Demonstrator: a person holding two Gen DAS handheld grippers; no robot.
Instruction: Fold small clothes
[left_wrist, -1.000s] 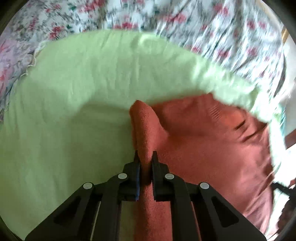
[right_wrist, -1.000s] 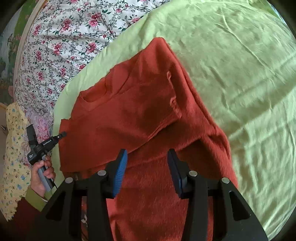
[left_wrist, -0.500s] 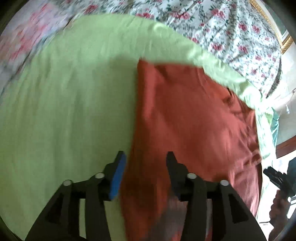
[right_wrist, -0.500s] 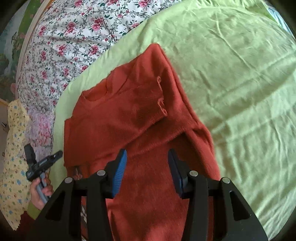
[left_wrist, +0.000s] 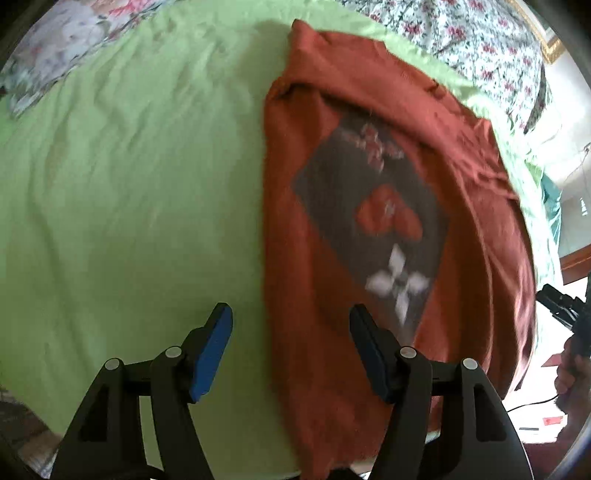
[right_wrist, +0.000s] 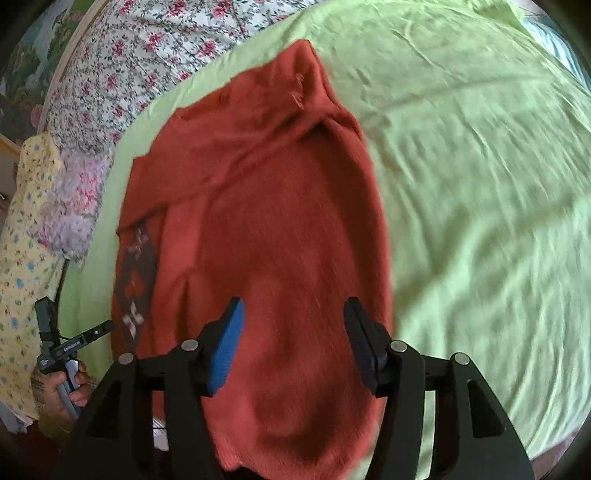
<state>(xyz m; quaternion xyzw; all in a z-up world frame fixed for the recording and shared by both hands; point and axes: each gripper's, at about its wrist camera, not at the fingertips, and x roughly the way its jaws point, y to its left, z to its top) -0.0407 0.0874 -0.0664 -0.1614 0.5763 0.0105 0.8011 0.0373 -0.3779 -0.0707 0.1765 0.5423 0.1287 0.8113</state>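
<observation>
A: How do the two tongs stand?

B: The left gripper (left_wrist: 290, 341) is spread wide and holds nothing. It hangs above the sweater's long edge: one blue-padded finger over the green sheet (left_wrist: 129, 203), the other over the red sweater (left_wrist: 332, 122). The right gripper (right_wrist: 293, 336) is just as wide and also empty, both fingers over red knit.

A: Touching the cloth?

B: I cannot tell from either wrist view; the knit under both is blurred.

A: And the hands?

B: In the right wrist view the person's left hand (right_wrist: 68, 387) wraps the grip of its tool off the sheet's edge, near the sweater's patterned end. In the left wrist view the right hand (left_wrist: 572, 373) shows at the frame's rim, mostly cut off.

A: Where does the sweater lie?

B: Flat on the green sheet, close to the edge that meets the floral bedspread (right_wrist: 147, 62), folded over on itself. A dark patch (left_wrist: 373, 221) with red shapes and a white four-petal motif faces up; its details are smeared. From the right wrist only a sliver of that patch shows along one side, and the near end of the sweater is hidden behind the gripper bodies.
</observation>
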